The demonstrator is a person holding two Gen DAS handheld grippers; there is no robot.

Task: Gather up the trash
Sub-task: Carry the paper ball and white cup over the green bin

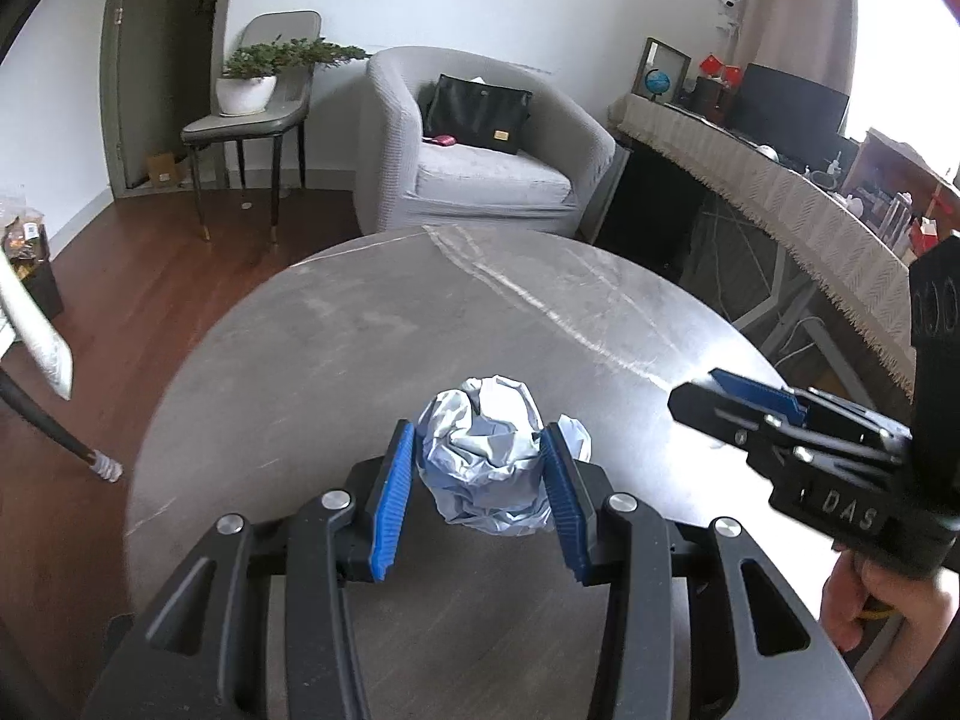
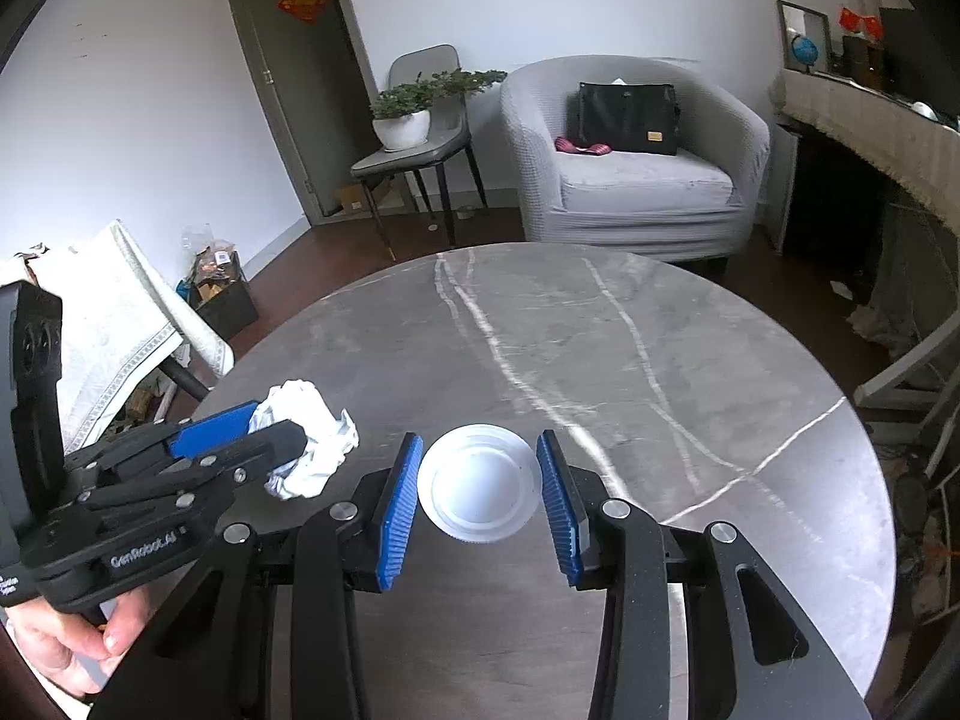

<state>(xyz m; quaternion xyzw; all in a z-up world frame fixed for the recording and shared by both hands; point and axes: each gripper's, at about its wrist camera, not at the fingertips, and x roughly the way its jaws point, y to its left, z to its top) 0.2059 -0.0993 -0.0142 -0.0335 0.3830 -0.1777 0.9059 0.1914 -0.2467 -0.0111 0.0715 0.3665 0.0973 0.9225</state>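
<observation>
A crumpled ball of white paper (image 1: 489,456) sits on the round grey marble table (image 1: 420,330). My left gripper (image 1: 480,444) has its blue pads on both sides of the ball, touching it; the ball looks pinched. It also shows in the right wrist view (image 2: 312,444), with the left gripper (image 2: 264,426) around it. A white round plastic lid (image 2: 479,483) lies flat on the table. My right gripper (image 2: 479,450) straddles the lid, pads close to its rim with slight gaps, so it is open. The right gripper (image 1: 720,393) shows in the left view.
A grey armchair (image 2: 636,180) with a black bag stands beyond the table. A chair with a potted plant (image 2: 408,114) is left of it. A cloth-covered desk (image 1: 780,192) runs along the right. A cloth-draped stand (image 2: 120,324) and a box stand at left.
</observation>
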